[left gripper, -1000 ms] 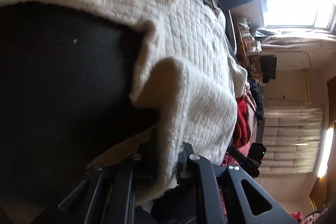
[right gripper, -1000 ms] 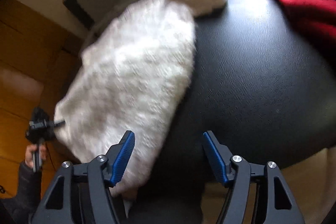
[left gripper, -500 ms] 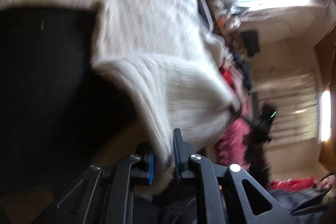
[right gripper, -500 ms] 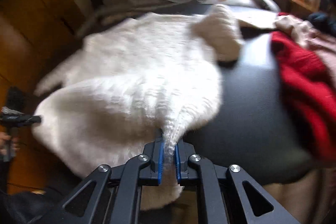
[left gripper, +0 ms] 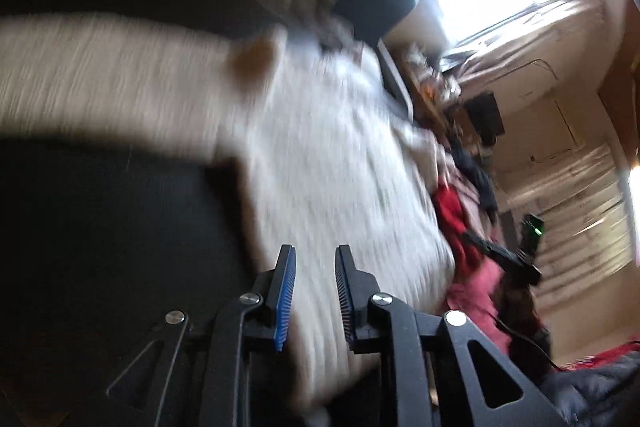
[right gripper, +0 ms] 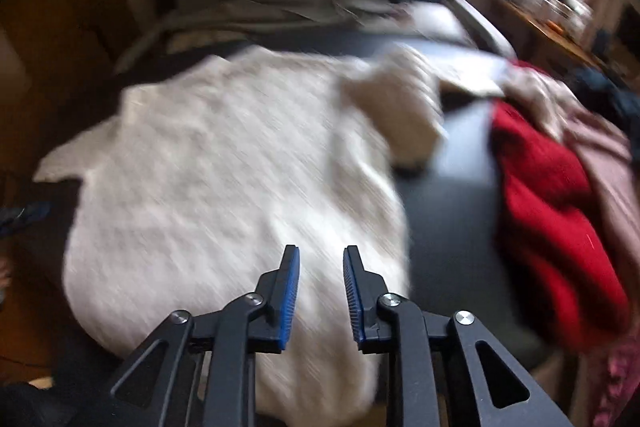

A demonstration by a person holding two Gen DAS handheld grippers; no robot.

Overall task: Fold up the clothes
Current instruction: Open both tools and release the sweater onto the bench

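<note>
A cream ribbed knit sweater [right gripper: 224, 179] lies spread on the black leather-like tabletop [right gripper: 448, 211], straight ahead of both tools and running under their tips. The left hand-held gripper [left gripper: 314, 291] has its blue-padded jaws apart with nothing between them, poised over the sweater's near hem; one sleeve [left gripper: 100, 79] stretches off to its left across the dark surface. The right hand-held gripper [right gripper: 320, 287] also stands parted and empty over the near hem. To its right, past a bare strip of tabletop, sits a heap of red knitwear [right gripper: 548, 211] with pink cloth behind it. Both views are motion-blurred, and no label or writing can be read. Bare black surface lies left of the left gripper.
</note>
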